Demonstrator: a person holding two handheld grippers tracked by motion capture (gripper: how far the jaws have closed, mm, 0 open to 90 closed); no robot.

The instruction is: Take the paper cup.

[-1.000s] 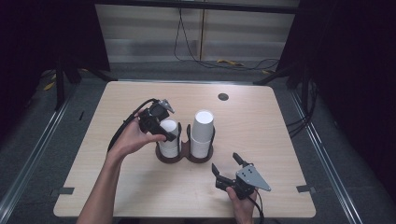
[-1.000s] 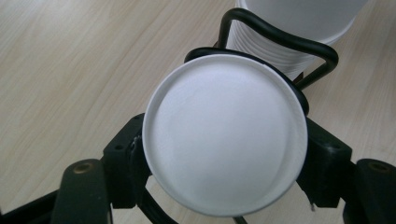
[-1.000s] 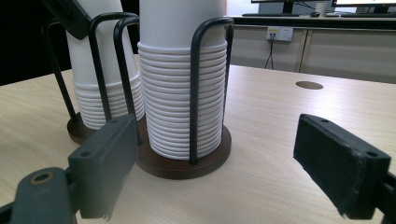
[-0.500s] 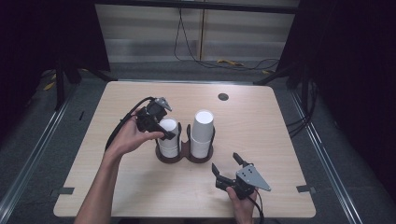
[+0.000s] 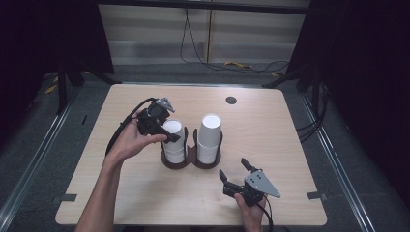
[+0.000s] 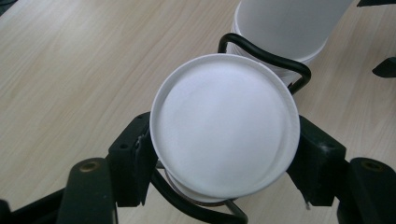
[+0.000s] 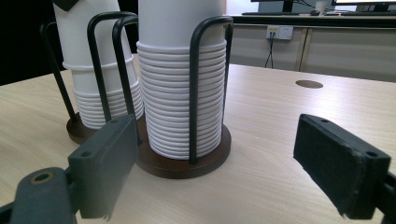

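The left forearm (image 5: 104,188) is reaching up from the near edge toward the middle of the counter, its hand (image 5: 129,141) wrapping the left tongs (image 5: 170,136). Those tongs are pointing right, and their jaws have just been closing, with a cup top now pinched between the pads (image 6: 135,156). The right hand (image 5: 251,215) is resting low at the near edge, holding the right tongs (image 5: 235,175) with jaws standing wide apart, aiming far-left.

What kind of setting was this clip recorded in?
Probably a lab or office set up for recording: a bare wooden table ringed by dark curtains, loose cables on the floor behind it, and monitors on a desk in the right gripper view.
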